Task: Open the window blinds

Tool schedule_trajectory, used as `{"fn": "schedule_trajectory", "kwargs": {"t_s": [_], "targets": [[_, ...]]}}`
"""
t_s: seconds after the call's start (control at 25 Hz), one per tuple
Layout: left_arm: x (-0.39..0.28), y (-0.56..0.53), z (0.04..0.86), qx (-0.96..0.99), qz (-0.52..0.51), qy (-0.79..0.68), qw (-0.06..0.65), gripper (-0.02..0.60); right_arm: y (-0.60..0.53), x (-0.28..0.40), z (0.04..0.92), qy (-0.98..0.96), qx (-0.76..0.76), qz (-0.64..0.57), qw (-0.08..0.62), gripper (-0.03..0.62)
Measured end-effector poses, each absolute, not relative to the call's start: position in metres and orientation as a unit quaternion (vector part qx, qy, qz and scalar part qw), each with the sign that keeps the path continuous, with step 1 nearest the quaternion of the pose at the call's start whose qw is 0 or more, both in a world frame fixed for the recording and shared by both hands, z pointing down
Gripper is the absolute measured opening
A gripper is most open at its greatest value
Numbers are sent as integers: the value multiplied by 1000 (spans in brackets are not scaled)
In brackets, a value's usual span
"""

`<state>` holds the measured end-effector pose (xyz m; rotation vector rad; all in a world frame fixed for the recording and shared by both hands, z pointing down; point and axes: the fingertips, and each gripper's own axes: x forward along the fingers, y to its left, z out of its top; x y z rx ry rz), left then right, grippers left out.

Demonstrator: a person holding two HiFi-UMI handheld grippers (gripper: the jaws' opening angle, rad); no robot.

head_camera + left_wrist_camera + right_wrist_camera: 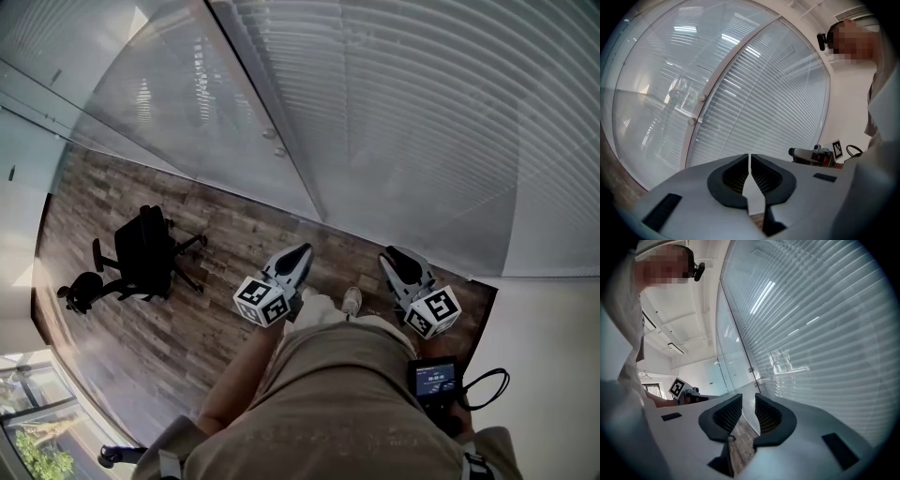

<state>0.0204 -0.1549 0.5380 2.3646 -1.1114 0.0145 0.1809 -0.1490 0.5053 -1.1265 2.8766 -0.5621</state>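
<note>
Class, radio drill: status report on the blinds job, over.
Left gripper shut, empty; right gripper open, empty. Blinds down, slats closed, untouched. Office chair well aside, not in the way.

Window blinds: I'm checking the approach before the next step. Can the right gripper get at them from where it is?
Probably yes. The right gripper faces the window blinds, jaws apart and empty, and nothing stands between them. Whether glass covers the slats is unclear.
</note>
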Motion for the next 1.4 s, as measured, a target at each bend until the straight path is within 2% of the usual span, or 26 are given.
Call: {"fn": "schedule_trajectory", "kwargs": {"t_s": [1.4], "targets": [[36,-169,537,881,20,-402,247,14,-145,213,497,904,-394,-162,14,91]]}}
